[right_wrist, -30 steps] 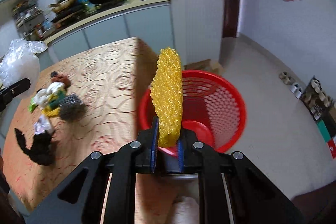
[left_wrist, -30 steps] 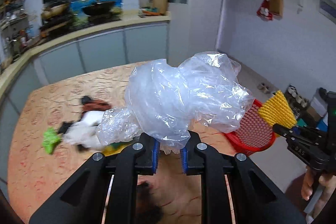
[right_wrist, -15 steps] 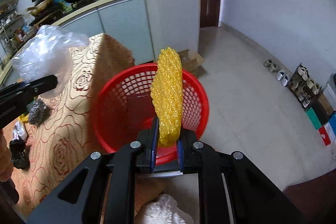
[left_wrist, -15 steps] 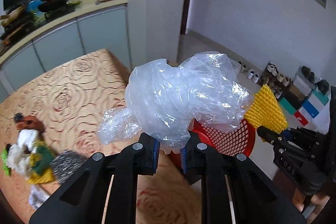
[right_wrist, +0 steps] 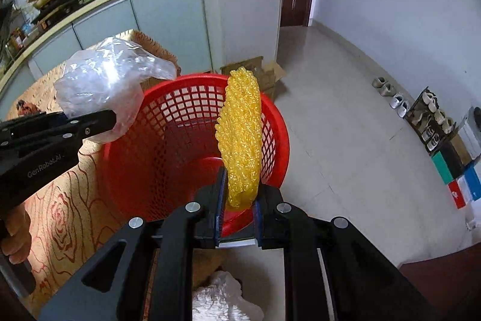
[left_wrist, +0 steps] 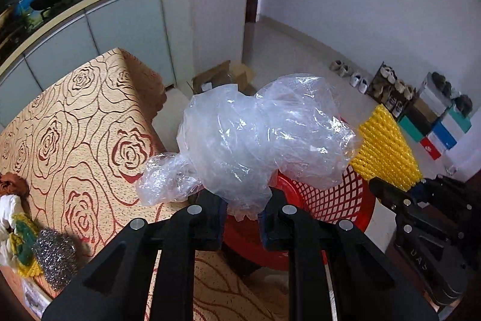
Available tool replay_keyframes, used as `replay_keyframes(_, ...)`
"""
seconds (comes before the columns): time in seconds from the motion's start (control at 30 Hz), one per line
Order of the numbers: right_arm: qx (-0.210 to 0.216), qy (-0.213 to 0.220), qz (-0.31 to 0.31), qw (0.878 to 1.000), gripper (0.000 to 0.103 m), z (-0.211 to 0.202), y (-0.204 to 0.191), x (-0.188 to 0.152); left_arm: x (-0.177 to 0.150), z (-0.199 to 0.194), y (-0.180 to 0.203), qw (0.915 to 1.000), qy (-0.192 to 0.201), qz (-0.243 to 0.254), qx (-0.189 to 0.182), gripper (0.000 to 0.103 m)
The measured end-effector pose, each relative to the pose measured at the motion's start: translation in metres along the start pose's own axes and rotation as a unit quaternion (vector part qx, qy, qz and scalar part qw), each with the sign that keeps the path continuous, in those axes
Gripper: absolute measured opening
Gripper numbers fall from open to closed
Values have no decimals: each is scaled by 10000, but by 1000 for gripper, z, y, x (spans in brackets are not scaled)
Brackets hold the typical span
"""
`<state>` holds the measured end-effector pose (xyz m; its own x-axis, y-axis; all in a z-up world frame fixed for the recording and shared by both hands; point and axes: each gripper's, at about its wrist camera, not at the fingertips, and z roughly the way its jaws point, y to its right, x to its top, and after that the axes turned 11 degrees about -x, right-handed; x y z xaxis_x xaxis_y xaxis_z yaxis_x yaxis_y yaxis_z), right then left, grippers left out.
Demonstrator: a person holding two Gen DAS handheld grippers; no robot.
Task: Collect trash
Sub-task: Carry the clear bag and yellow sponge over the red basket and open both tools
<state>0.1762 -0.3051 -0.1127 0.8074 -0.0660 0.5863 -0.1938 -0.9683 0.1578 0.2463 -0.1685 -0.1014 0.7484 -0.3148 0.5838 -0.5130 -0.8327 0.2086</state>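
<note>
My left gripper (left_wrist: pixel 242 214) is shut on a crumpled clear plastic bag (left_wrist: pixel 258 137) and holds it over the near rim of a red mesh basket (left_wrist: pixel 324 197). My right gripper (right_wrist: pixel 237 209) is shut on a yellow foam net sleeve (right_wrist: pixel 240 137), upright above the red basket (right_wrist: pixel 168 146), whose inside shows only its red bottom. The left gripper with the bag (right_wrist: pixel 102 86) shows at the basket's left rim in the right wrist view. The yellow sleeve (left_wrist: pixel 384 149) shows at the right in the left wrist view.
The table with a rose-patterned cloth (left_wrist: pixel 78 122) holds more trash at its left: a steel scourer (left_wrist: pixel 54 254), white and yellow scraps (left_wrist: pixel 15 218). A cardboard box (left_wrist: pixel 222 77) lies on the floor behind the basket. Shoes and boxes (right_wrist: pixel 433 122) line the right wall.
Both grippers have swung right from the table toward the basket. The yellow sleeve and the plastic bag now hang over the basket's opening. Both stay gripped.
</note>
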Motion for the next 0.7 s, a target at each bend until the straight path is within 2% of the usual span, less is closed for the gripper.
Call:
replay_keyframes(0.23,-76,-71,-179,9998,18,7,-7,0,2,7,-3,9999,-116,-30,-66,22)
replay_keyframes(0.47,-70,-120,-231,9996,24,11,-9,0,3,11,1,9998,-162,55,-46,40)
replay_keyframes(0.6,-3,-32,-302,9995,32,6,-11,1,4,8,0,9999,-127,1,-54,45)
replay_keyframes(0.7,27,20,-307,9995,34,1,-10,2,5,3,-2,10000,-76,-31,-46,52)
